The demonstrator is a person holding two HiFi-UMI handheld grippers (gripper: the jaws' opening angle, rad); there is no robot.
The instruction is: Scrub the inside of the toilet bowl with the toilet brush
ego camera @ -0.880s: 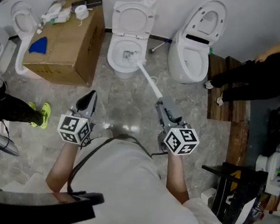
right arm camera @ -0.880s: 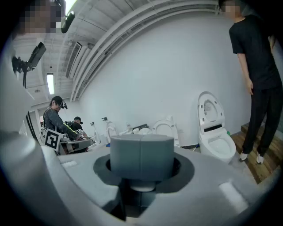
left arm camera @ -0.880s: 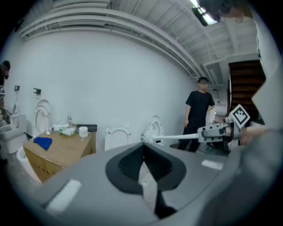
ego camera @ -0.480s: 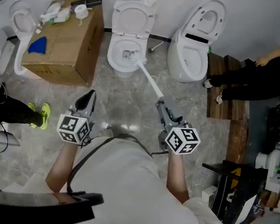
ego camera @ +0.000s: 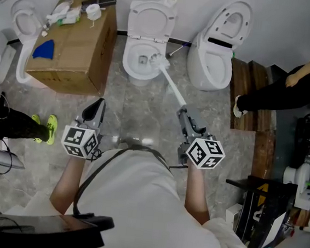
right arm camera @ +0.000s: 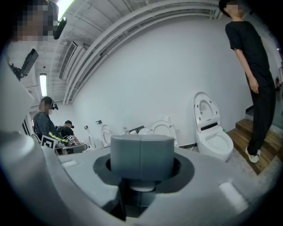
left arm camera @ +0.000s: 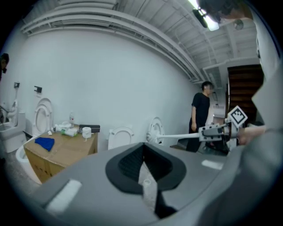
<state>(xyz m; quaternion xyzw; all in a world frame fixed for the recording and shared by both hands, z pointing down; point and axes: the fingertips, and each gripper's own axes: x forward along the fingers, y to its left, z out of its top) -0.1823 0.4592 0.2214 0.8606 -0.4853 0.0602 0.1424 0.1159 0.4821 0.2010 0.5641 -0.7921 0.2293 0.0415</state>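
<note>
White brush, right hand-held gripper outstretched

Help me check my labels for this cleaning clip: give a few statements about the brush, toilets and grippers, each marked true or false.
1. The right gripper is shut on the toilet brush handle. True.
2. The brush head is in the toilet at far right. False: it is at the middle toilet, on the bowl's right side.
3. The left gripper carries a rag. False: its jaws are together on nothing; the blue cloth lies on the cardboard box.
4. The middle toilet's lid is up. True.
</note>
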